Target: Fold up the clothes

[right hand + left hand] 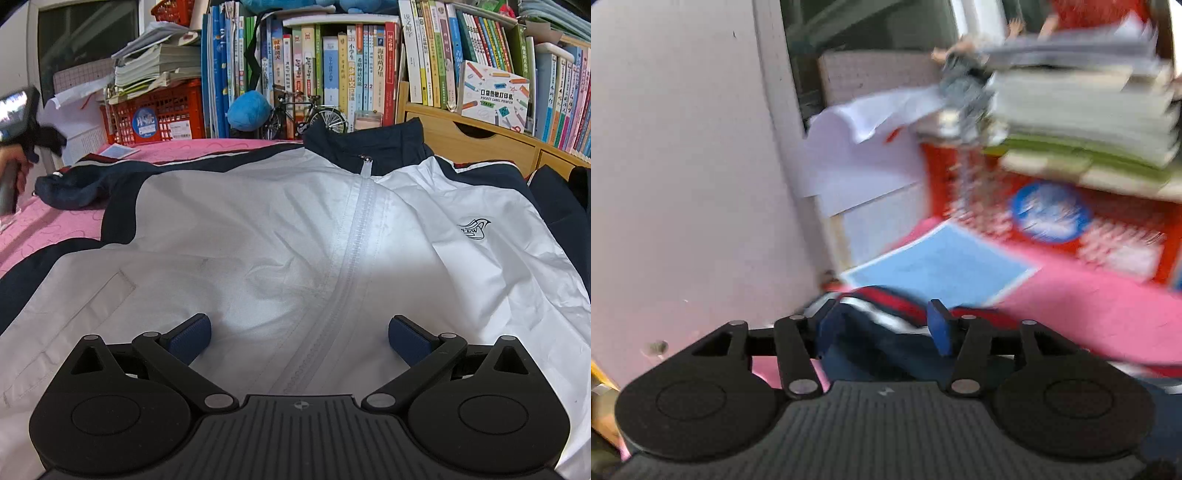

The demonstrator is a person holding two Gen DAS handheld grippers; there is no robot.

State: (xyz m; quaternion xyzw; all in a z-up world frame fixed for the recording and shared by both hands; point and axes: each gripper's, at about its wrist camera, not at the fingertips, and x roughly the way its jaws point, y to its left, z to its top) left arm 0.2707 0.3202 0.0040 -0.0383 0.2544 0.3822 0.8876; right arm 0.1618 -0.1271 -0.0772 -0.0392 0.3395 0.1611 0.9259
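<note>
White nylon-like shell fabric, trimmed in navy, fills most of what we see: the jacket (295,236) lies front-up and zipped on the pink bedspread (44,236), collar toward twelve o'clock under the bookshelf (369,62), one sleeve (74,184) trailing out to nine o'clock. We judge it light, limp and slippery, likely to slide over itself and trap air, so we would take hold at a firmer edge such as the sleeve cuff, the hem or the navy shoulder seam, not the smooth chest panel. Our right gripper (299,341) hovers low over the zip line, its jaws spread wide with nothing between them. Our left gripper (882,325) shows its jaws parted too, the navy, red and white cuff (886,314) lying between but not pinched as far as the blur lets us tell. Only the right view gives the whole garment; only the left shows the cuff up close, a blue sheet (945,266) at twelve o'clock and the red crate (1052,206) beyond.
</note>
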